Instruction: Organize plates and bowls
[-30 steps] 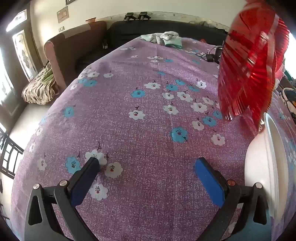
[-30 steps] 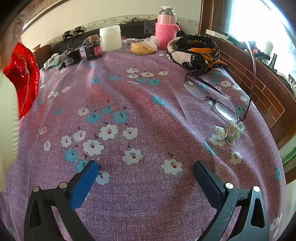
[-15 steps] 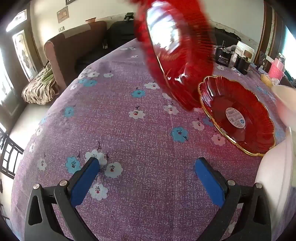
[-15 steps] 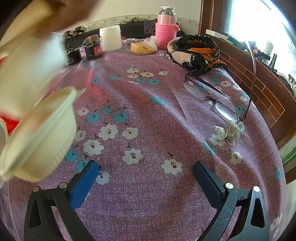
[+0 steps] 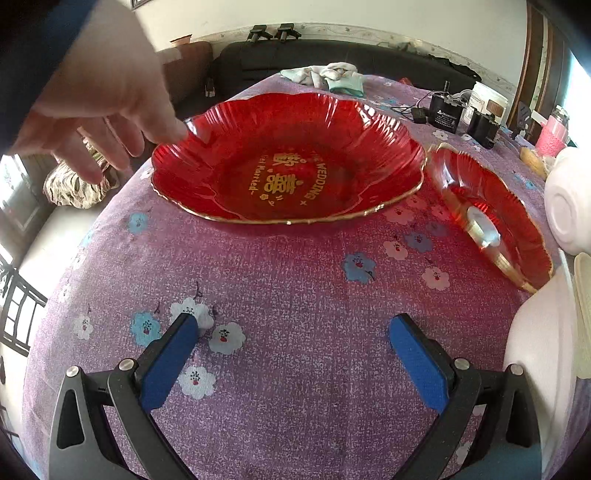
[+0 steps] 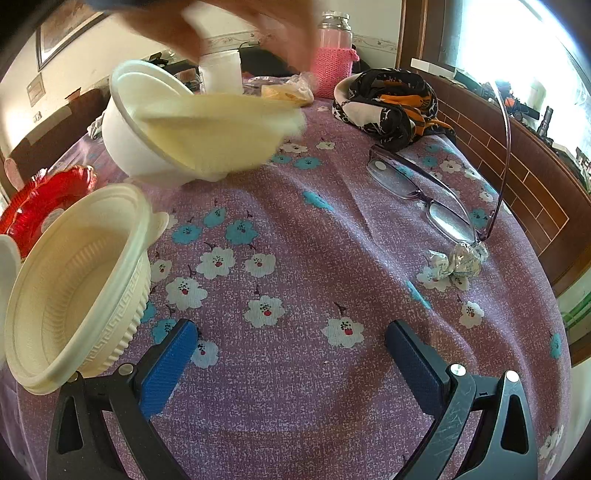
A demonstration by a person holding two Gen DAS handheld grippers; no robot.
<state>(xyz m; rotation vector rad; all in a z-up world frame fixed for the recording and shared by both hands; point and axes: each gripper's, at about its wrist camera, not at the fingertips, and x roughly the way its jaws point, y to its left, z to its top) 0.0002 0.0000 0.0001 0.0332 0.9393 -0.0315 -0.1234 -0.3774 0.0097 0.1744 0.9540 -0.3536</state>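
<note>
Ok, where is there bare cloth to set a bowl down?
Bare cloth lies between the right gripper, the cream bowl and the eyeglasses. More lies between the left gripper and the large red plate. The strip with the smaller red plate and white bowls is crowded.

A table covered by a purple cloth (image 5: 295, 288) printed with white and blue flowers fills the room's middle. Beyond its far edge stands a black sofa (image 5: 332, 59), with a brown armchair (image 5: 188, 66) beside it. The wall (image 5: 369, 14) behind is pale cream with a patterned border strip. A framed picture (image 6: 62, 33) hangs on the wall. A bright window (image 6: 517, 40) pours strong daylight in above dark wood panelling (image 6: 524, 173). At the left a metal railing (image 5: 14, 314) shows.
</note>
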